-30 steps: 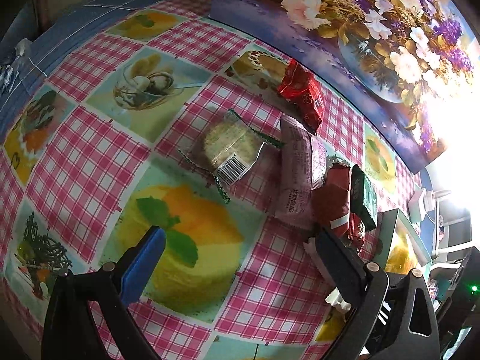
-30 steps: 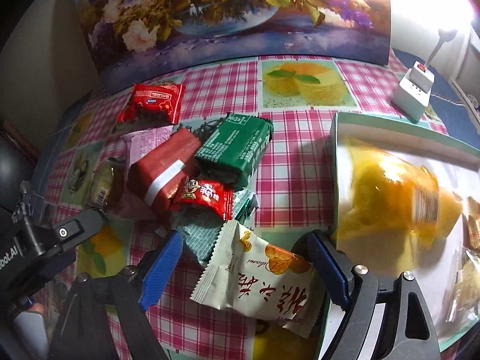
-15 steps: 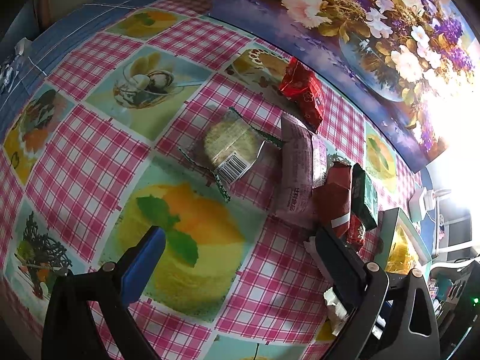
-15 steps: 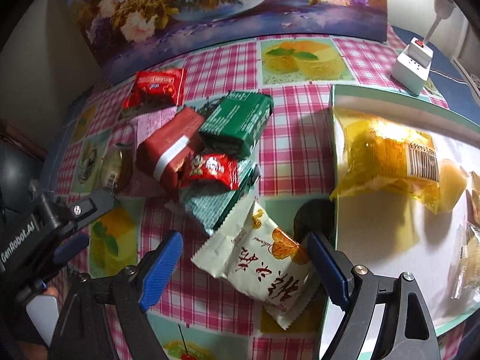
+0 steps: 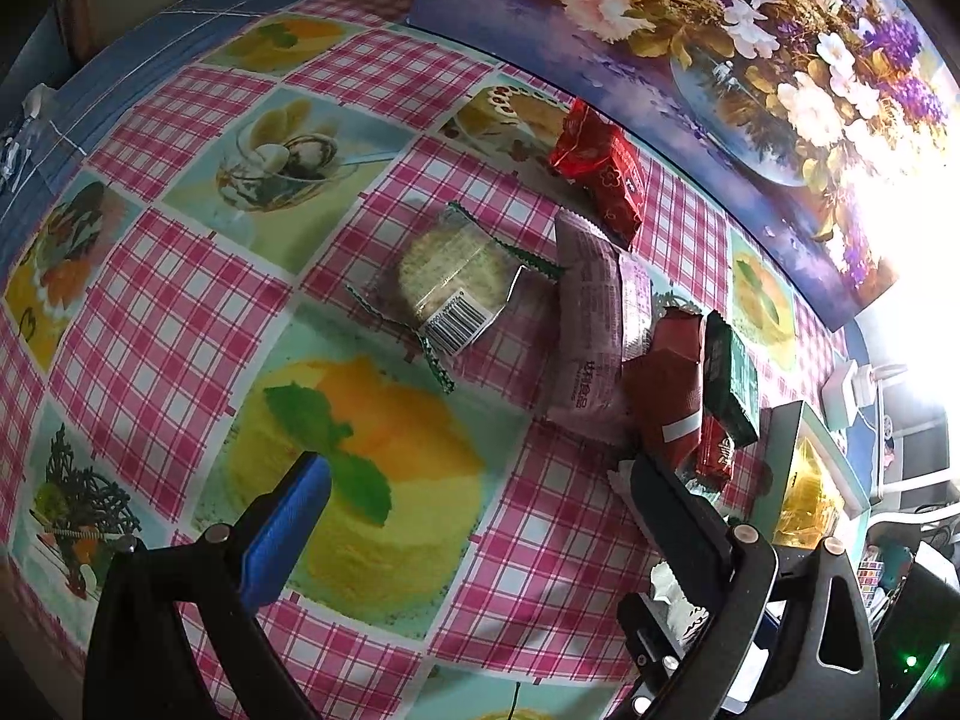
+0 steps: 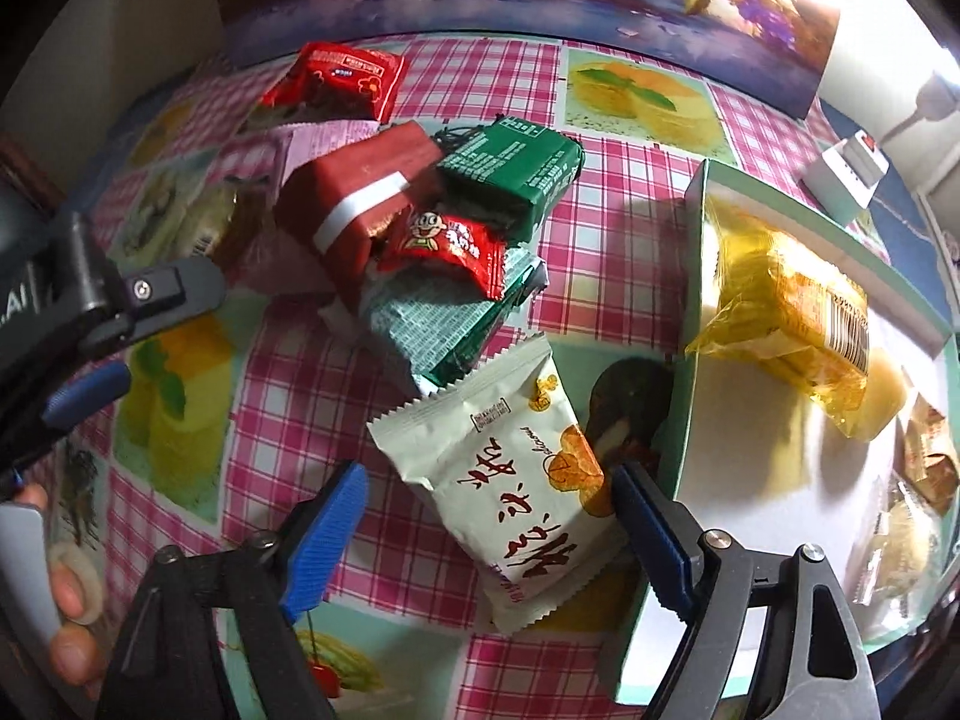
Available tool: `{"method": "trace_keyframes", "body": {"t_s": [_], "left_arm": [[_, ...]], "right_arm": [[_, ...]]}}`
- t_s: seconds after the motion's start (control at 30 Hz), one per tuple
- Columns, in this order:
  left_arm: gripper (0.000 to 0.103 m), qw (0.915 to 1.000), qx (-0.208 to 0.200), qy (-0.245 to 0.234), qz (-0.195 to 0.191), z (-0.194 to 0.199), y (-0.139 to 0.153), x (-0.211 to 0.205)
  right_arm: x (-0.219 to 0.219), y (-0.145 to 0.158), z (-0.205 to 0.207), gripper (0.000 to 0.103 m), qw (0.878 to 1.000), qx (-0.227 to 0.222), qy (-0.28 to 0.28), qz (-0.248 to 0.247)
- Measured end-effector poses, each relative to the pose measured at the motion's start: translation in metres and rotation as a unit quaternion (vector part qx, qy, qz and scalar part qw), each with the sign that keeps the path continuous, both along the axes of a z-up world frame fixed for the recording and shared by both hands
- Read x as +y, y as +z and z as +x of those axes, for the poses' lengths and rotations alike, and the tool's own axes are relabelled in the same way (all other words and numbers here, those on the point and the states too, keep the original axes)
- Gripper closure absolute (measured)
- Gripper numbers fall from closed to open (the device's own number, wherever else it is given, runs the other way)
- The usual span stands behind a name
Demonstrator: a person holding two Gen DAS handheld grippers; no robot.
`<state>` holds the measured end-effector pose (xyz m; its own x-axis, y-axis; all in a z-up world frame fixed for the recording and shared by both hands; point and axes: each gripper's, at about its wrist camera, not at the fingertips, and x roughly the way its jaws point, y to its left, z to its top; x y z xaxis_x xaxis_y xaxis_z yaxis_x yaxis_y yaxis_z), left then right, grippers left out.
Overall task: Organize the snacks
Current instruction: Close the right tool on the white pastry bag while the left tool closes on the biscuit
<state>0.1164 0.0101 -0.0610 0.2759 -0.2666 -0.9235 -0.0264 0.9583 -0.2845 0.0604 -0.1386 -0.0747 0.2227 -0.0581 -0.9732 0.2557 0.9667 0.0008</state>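
A: Jaws on the right gripper (image 6: 486, 525) are spread wide, nothing clamped. Compared with a second ago they are sitting lower and closer over the white snack packet (image 6: 510, 480), which is lying on the table (image 6: 612, 252) just beside the box (image 6: 690, 324). Looks like the next pick.

B: What's already in the box?

A: The yellow packet (image 6: 792, 324), lying flat now instead of blurring mid-drop, so that one's placed. The rest of the pile is waiting: maroon bar (image 6: 354, 204), green bar (image 6: 510, 174), small red packet (image 6: 444, 246). The box wall is crowding the right jaw.

B: Left view?

A: Left gripper (image 5: 480, 504) is hanging open too, empty, barely shifting over the last second. Clear cracker packet (image 5: 456, 282), pink packet (image 5: 594, 324) and red packet (image 5: 600, 168) are lying ahead, well apart from the box.
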Motion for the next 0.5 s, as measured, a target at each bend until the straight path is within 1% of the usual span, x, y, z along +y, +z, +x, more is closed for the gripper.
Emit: {"method": "trace_keyframes", "body": {"t_s": [0.07,0.23,0.33,0.4,0.43,0.5], "left_arm": [[0.003,1.0000,0.003,0.002,0.000,0.000,-0.002,0.000],[0.003,1.0000,0.003,0.006,-0.002,0.001,-0.002,0.002],[0.003,1.0000,0.001,0.008,-0.004,0.001,-0.001,0.003],[0.003,0.9999,0.000,0.010,-0.004,0.002,0.000,0.004],[0.003,0.9999,0.000,0.010,-0.005,0.002,0.000,0.005],[0.003,0.9999,-0.001,0.012,-0.007,0.002,0.000,0.006]], "right_arm": [[0.001,0.001,-0.001,0.029,1.000,0.001,-0.002,-0.011],[-0.005,0.003,-0.001,0.033,1.000,-0.006,-0.011,-0.004],[-0.016,0.009,-0.004,0.034,1.000,-0.014,-0.025,0.004],[-0.022,0.012,-0.005,0.038,0.999,-0.021,-0.038,0.014],[-0.025,0.014,-0.005,0.045,0.999,-0.024,-0.044,0.013],[-0.032,0.018,-0.007,0.045,0.998,-0.030,-0.054,0.017]]}}
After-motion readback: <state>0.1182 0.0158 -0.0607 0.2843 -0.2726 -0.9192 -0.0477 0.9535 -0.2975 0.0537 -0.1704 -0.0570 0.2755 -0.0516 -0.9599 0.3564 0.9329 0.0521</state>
